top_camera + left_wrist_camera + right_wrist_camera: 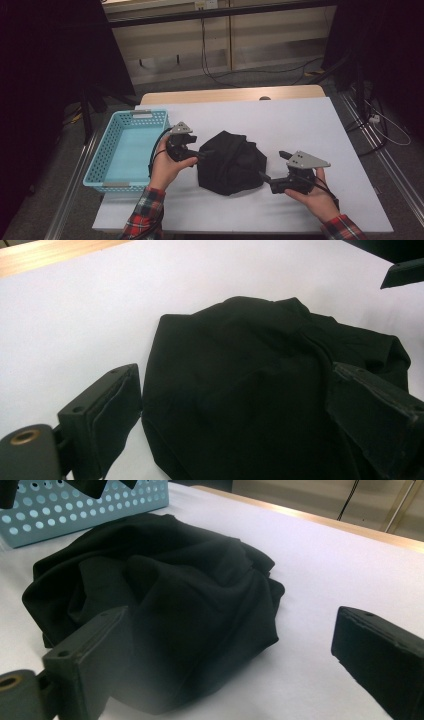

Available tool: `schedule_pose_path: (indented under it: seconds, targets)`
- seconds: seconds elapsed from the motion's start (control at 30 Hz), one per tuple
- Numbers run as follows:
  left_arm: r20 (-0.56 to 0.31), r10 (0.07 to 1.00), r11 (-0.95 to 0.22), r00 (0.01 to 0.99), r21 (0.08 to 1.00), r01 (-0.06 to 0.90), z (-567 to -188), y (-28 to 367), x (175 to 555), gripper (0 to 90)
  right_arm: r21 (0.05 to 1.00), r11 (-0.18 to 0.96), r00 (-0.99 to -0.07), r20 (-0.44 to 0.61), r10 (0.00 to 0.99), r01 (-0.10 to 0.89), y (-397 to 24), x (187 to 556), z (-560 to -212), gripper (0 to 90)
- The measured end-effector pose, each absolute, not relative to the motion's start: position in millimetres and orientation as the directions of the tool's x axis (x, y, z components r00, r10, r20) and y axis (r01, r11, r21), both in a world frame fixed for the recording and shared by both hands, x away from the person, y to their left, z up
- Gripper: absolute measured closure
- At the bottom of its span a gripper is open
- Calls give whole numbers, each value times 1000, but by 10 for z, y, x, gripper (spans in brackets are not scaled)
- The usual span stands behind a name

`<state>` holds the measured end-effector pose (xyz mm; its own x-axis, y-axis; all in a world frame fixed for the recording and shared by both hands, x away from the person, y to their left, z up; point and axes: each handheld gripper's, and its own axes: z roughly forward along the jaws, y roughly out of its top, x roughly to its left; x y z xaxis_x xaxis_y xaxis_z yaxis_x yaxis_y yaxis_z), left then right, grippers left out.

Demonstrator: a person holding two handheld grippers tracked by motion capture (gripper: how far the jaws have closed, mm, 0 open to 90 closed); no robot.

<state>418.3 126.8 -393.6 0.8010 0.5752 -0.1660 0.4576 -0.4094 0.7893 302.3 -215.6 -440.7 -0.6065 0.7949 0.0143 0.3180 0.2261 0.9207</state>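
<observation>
From the high view I see a white table (pixel 300 120) with a crumpled black cloth (pixel 230 162) bunched in a mound near its middle, a little toward the person's side. A light blue plastic basket (pixel 107 172) with perforated walls sits at the table's left edge, just beside the cloth.

My left gripper (pixel 196 154) is held in the person's left hand (pixel 167 170), between the basket and the cloth, its tip at the cloth's left edge. In the left gripper view its jaws stand wide apart, with the cloth (pixel 250 385) lying between them; the right-hand jaw looks to rest against the fabric, though I cannot be sure it touches.

My right gripper (pixel 272 167) is in the person's right hand (pixel 315 197), at the cloth's right side. In the right gripper view its jaws are also spread wide, holding nothing: one jaw is close against the cloth (pixel 165 600), the other stands over bare table (pixel 320 595). The basket (pixel 90 510) shows beyond the cloth. Both sleeves are red plaid.
</observation>
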Motion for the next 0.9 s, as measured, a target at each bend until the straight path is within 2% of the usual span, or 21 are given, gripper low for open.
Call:
schedule_pose_path:
  seconds: [0.1,0.4,0.53,0.9]
  targets:
    - [-164,575,-409,802,791,455,-3933,1268,4179,82,919,227,-611,18,792,321,-2127,3038,-4412,55]
    - [-168,574,-404,801,793,456,-3933,1265,4166,82,902,215,-627,76,775,375,-2064,3138,-4429,285]
    - [-170,573,-405,802,792,457,-3928,1267,4162,82,885,214,-629,108,770,414,-2043,3158,-4455,313]
    - [-174,570,-406,803,790,459,-3934,1255,4157,79,852,222,-626,149,766,474,-1984,3226,-4490,505]
